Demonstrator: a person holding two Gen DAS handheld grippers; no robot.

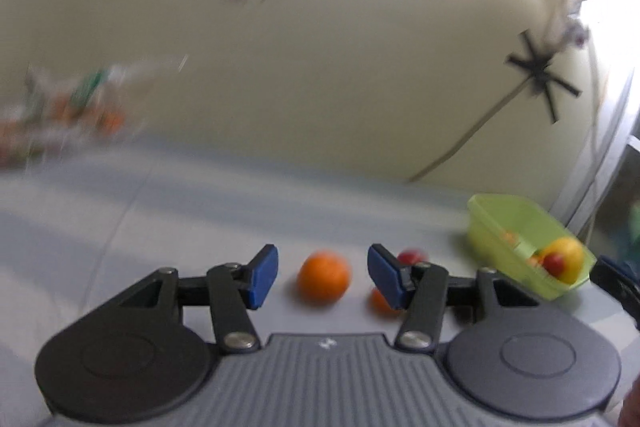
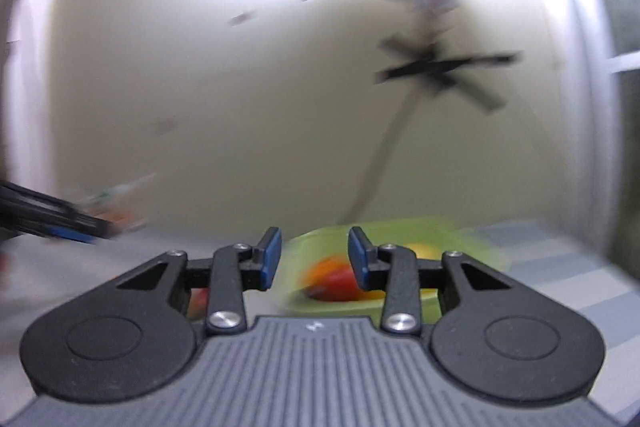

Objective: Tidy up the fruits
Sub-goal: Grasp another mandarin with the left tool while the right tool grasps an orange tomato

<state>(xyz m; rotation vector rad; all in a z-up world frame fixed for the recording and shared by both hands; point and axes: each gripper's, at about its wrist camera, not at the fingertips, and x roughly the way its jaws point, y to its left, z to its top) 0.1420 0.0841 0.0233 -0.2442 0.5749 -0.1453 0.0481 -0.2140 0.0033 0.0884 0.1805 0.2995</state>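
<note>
In the left wrist view my left gripper is open, with an orange on the table just beyond and between its blue fingertips. A second small orange and a red fruit lie by the right fingertip. A green plastic bin at the right holds a yellow-red fruit. In the blurred right wrist view my right gripper is open and empty, above the near edge of the green bin, which holds red and orange fruit.
A clear bag with more fruit lies blurred at the far left of the table. A pale wall with a black star-shaped mount and cable stands behind. The left gripper's edge shows at the left of the right wrist view.
</note>
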